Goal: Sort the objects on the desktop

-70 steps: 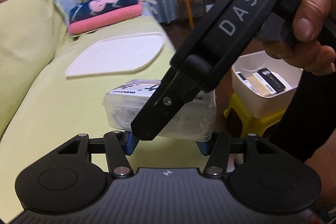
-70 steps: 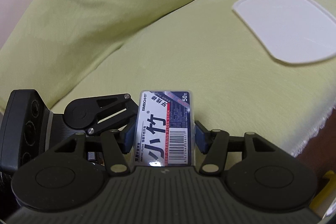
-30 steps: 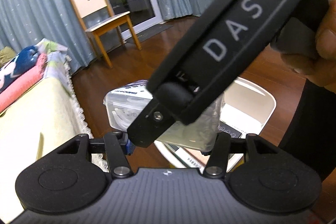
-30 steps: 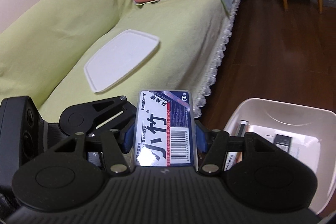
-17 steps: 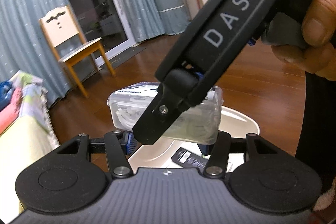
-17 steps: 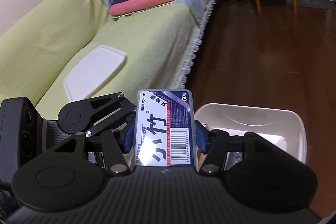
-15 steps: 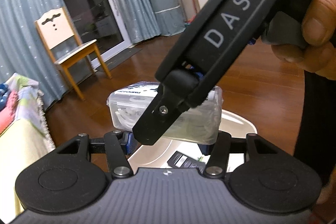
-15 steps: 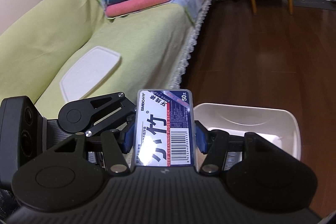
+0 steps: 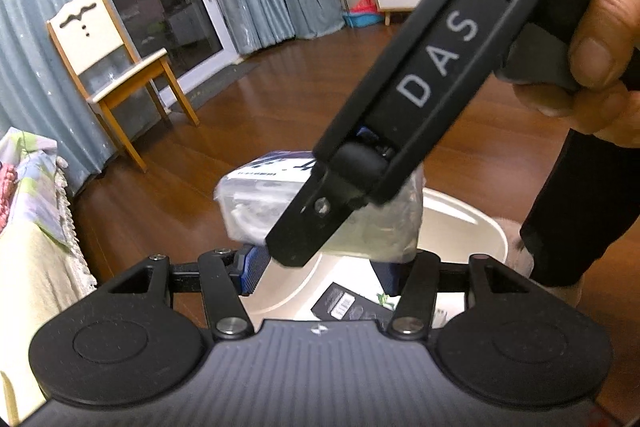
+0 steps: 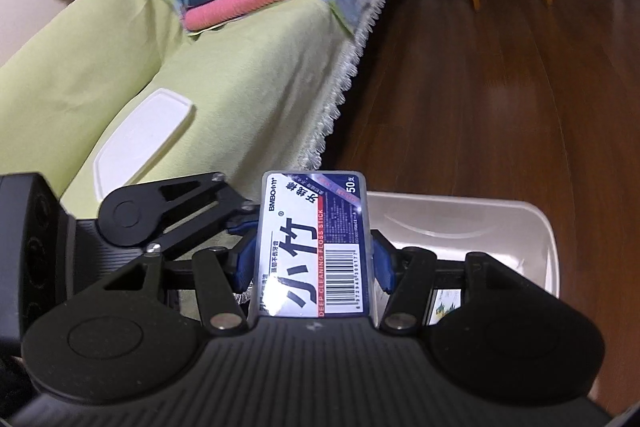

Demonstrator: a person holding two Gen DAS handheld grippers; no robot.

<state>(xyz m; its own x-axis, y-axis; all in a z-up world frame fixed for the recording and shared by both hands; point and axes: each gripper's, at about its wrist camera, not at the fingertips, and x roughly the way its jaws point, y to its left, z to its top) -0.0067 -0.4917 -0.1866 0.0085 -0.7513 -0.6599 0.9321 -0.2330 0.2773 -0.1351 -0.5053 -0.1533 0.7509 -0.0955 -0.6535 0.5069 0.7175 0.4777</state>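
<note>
Over the last 2.3 s the view has swung off the green sofa cover and onto the wood floor, so that both tools now hang over the white bin. That reads as the carry nearly finished, with only the lowering and letting go left.

On the left, the left gripper has its blue pads pressed against the 2 sides of the clear floss-pick box. The right gripper, reaching across from the person's hand, also pinches that box, its pads against the long edges of the label. Neither pair of tongs has let go since the carry began.

The box is a clear, rounded plastic case with white picks visible inside. Its top carries a blue and white label with a barcode and "50". It hangs in the air above the bin's near-left corner, not touching it. Farther right, a black packet and some cards lie on the bin's floor.
</note>
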